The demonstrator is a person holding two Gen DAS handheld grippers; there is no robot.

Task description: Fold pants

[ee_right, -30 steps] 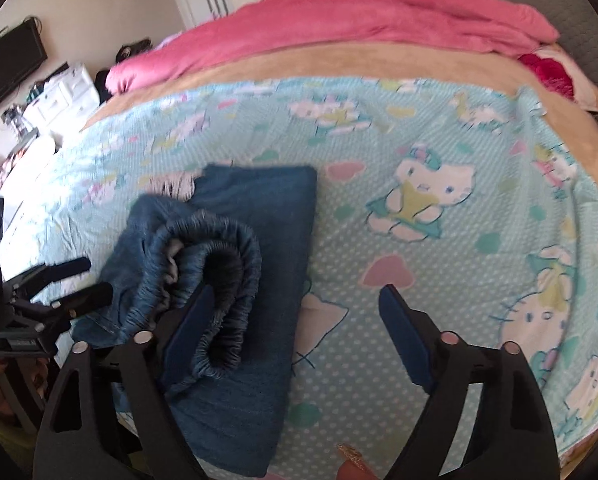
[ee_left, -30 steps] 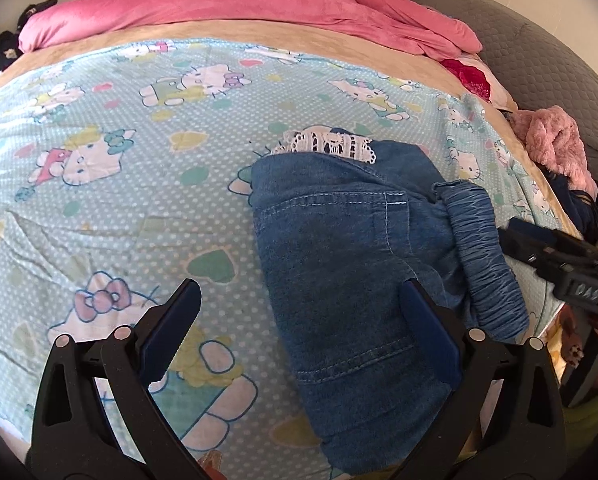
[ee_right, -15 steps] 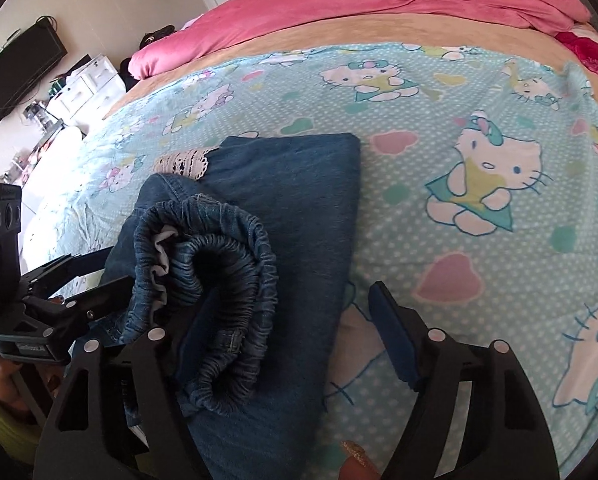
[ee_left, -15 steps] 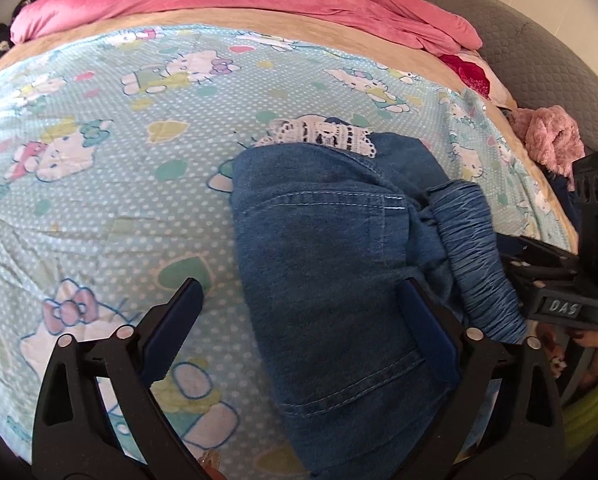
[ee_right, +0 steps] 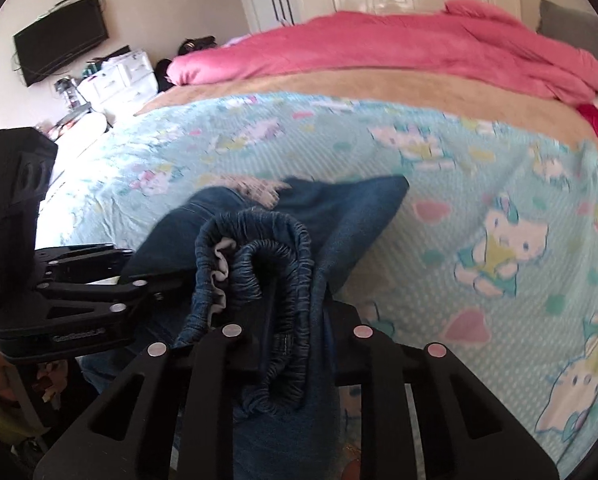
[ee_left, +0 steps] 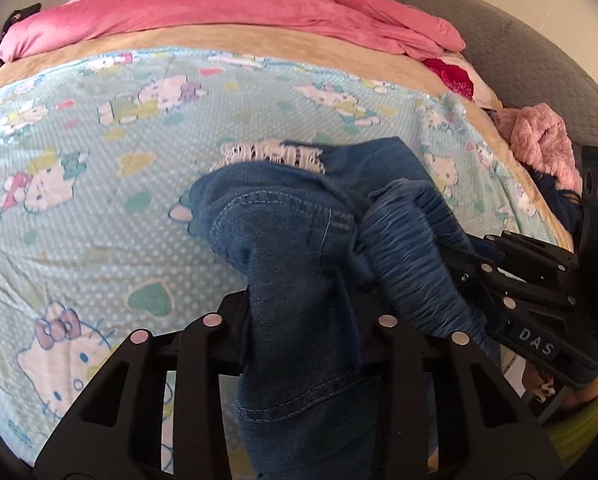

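The blue denim pants [ee_left: 283,248] lie folded on the Hello Kitty bedsheet [ee_left: 83,208], with a white lace hem [ee_left: 271,154] at the far end and a gathered elastic waistband [ee_right: 259,256]. My left gripper [ee_left: 299,320] is shut on the near edge of the denim and lifts it. My right gripper [ee_right: 295,332] is shut on the waistband end and lifts it too. Each gripper shows in the other's view, the right one in the left wrist view [ee_left: 531,292] and the left one in the right wrist view [ee_right: 71,296].
A pink duvet [ee_left: 239,12] is heaped at the far side of the bed. A pink fluffy garment [ee_left: 543,140] and a grey headboard [ee_left: 539,68] are on the right. A dresser [ee_right: 115,76] and wall TV [ee_right: 59,40] stand beyond the bed.
Both grippers were open over the pants and have closed on the near edge. The near end of the pants has risen off the sheet.
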